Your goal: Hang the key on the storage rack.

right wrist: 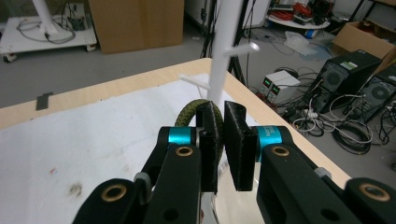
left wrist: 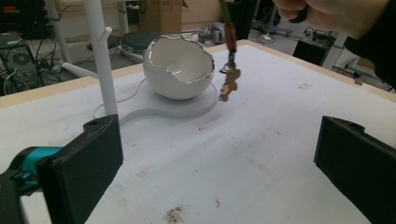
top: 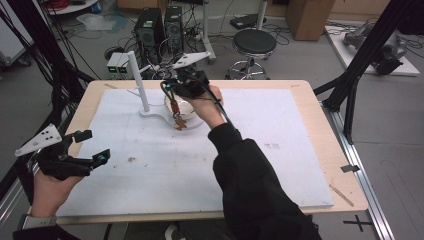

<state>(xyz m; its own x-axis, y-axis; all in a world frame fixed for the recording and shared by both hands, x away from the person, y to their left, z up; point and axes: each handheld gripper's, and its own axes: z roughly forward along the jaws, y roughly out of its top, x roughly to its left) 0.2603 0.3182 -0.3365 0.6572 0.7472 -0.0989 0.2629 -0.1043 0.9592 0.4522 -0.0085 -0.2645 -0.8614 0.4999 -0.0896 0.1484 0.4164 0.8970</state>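
Note:
A keychain hangs from my right gripper (top: 169, 87): an olive cord loop (right wrist: 190, 113), a brown sleeve and a tan figure charm (top: 179, 122) (left wrist: 229, 84). The right gripper (right wrist: 223, 140) is shut on the cord loop, above the cracked-egg-shaped white bowl (top: 184, 106) (left wrist: 180, 67). The charm dangles in front of the bowl, just over the white stand base (left wrist: 154, 109). A white post with pegs (top: 136, 75) (right wrist: 218, 60) rises from that base, left of the bowl. My left gripper (top: 92, 147) (left wrist: 219, 172) stands open near the table's front left, holding nothing.
A white mat (top: 280, 140) covers the wooden table (top: 345, 185). Beyond the far edge stand computer towers (top: 160, 27), a black stool (top: 254, 42) and cables on the floor. Black frame struts (top: 360, 65) rise at the right.

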